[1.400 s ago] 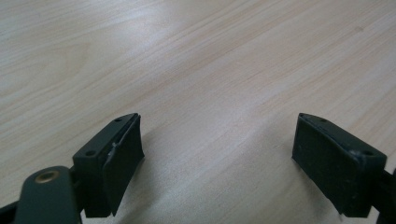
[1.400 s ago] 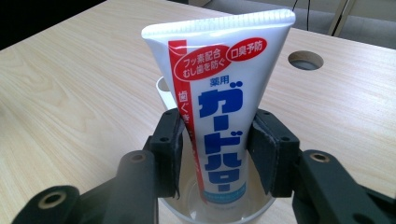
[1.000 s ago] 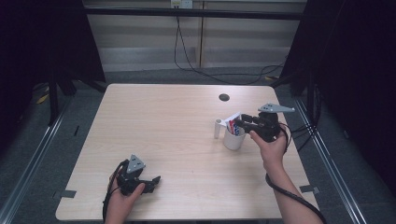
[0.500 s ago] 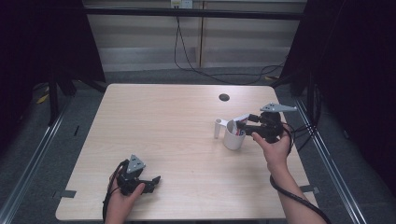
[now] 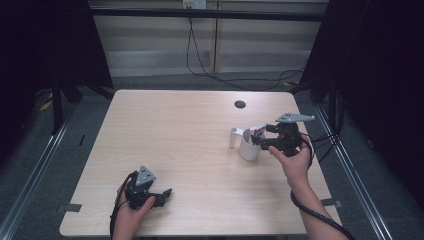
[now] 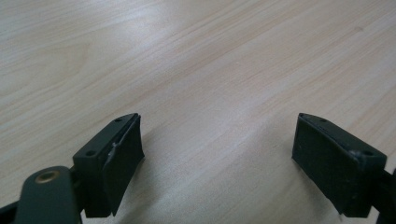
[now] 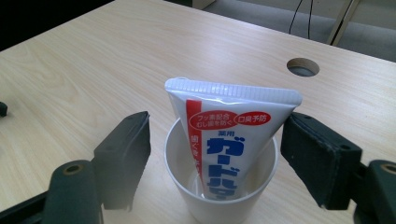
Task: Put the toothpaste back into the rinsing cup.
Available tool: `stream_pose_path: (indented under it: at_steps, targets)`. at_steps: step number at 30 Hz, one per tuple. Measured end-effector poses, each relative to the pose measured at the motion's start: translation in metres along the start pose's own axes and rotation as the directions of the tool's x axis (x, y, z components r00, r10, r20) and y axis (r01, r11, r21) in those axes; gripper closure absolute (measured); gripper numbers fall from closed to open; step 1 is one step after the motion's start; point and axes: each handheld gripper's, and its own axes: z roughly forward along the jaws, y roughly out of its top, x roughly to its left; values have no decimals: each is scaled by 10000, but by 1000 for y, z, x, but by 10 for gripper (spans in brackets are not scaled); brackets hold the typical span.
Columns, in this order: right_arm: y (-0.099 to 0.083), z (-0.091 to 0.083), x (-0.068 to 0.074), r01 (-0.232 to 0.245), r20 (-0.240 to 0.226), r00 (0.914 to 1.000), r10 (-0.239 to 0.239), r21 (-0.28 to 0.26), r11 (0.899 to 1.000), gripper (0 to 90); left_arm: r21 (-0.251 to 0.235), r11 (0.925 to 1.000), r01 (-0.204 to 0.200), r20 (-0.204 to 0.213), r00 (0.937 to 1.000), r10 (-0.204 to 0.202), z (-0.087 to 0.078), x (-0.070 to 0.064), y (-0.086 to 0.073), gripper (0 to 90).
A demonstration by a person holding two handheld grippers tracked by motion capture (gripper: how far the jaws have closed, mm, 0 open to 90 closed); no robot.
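Toothpaste tube [image 7: 232, 140] now standing in white cup [image 7: 224, 198] on worktop [image 5: 165, 135], just released; right claw [image 7: 219, 158] spread wide around it. Placement apparently done. Left claw [image 6: 219, 158] open, idle.

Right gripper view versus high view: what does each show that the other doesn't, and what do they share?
The right gripper view alone gives the red and blue print on the white toothpaste tube and the tube's lower end down inside the white plastic cup, with the right gripper jaws open, apart from the tube. The high view alone gives the left gripper near the front edge and a small white cylinder beside the cup. Both give tube, cup, the light wooden table and its round dark hole.
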Motion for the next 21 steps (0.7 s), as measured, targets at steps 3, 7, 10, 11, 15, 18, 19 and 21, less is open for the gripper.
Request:
stream_pose_path:
  at_steps: [3, 7, 10, 11, 15, 18, 19, 21]
  targets:
    - [0, -1, 1, 50, 18, 10000, -50, 26, 10000, 226, 0, 10000, -1, 5, 10000, 1, 0, 0, 0, 159]
    - [-1, -4, 2, 19, -38, 10000, -19, 11, 10000, 214, -5, 10000, 15, 7, 10000, -15, 0, 0, 0, 159]
    - [-2, -7, 3, 128, -46, 9999, -128, 29, 9999, 213, -1, 10000, -4, 1, 10000, 4, 0, 0, 0, 159]
    - [-2, -7, 3, 80, -105, 9999, -80, -5, 10000, 206, -4, 10000, 12, 5, 10000, -12, 0, 0, 0, 160]
    - [-3, -9, 4, 156, -128, 9998, -155, 47, 9999, 192, -2, 10000, -2, 3, 10000, 2, 0, 0, 0, 159]
    - [-4, -10, 6, 268, -164, 9995, -266, 128, 9996, 186, -3, 10000, 1, 4, 10000, -1, 0, 0, 0, 159]
    - [-5, -10, 7, 270, -201, 9994, -267, 195, 9994, 181, -11, 10000, 10, 12, 10000, -10, 0, 0, 0, 159]
    - [-6, -10, 8, 349, -199, 9992, -345, 241, 9991, 180, -7, 10000, -3, 8, 10000, 3, 0, 0, 0, 160]
